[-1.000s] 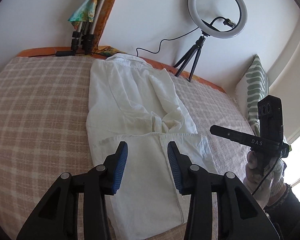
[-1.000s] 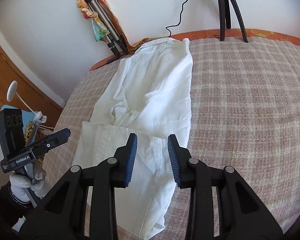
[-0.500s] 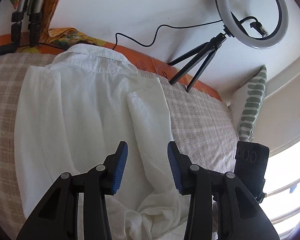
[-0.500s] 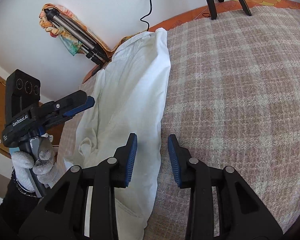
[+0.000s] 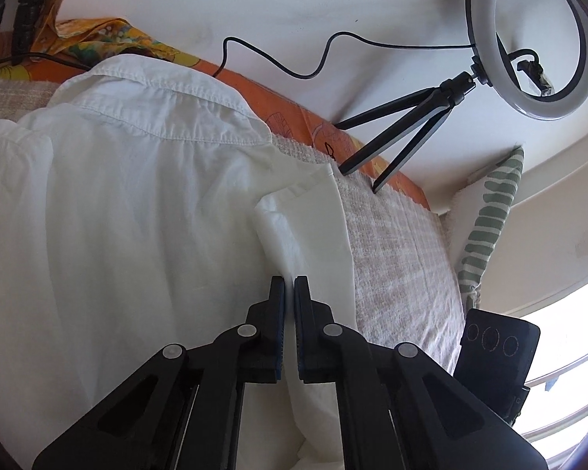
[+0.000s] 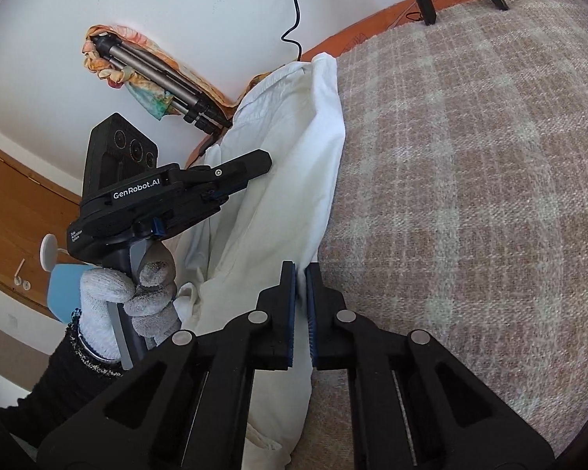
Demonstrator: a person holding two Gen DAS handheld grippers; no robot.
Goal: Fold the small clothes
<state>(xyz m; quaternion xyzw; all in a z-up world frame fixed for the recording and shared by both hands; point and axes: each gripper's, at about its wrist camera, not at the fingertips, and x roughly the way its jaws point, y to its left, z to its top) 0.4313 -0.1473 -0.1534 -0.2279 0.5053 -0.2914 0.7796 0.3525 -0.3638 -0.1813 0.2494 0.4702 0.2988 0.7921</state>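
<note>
A white collared shirt (image 5: 117,203) lies on the checked bedspread (image 5: 396,250), collar toward the wall, with a sleeve folded over its right side. My left gripper (image 5: 289,286) is shut on the folded sleeve of the shirt. My right gripper (image 6: 300,270) is shut on the shirt's right edge (image 6: 317,180) where it meets the bedspread (image 6: 470,180). The left gripper also shows in the right wrist view (image 6: 254,164), held by a gloved hand over the shirt.
A ring light on a black tripod (image 5: 529,39) stands on the bed's far edge by the wall. A green-striped pillow (image 5: 490,227) leans at the right. A folded tripod wrapped in cloth (image 6: 149,74) lies at the far left corner.
Both grippers have moved forward and down onto the shirt and closed from open, the left on the folded sleeve, the right on the shirt's right edge.
</note>
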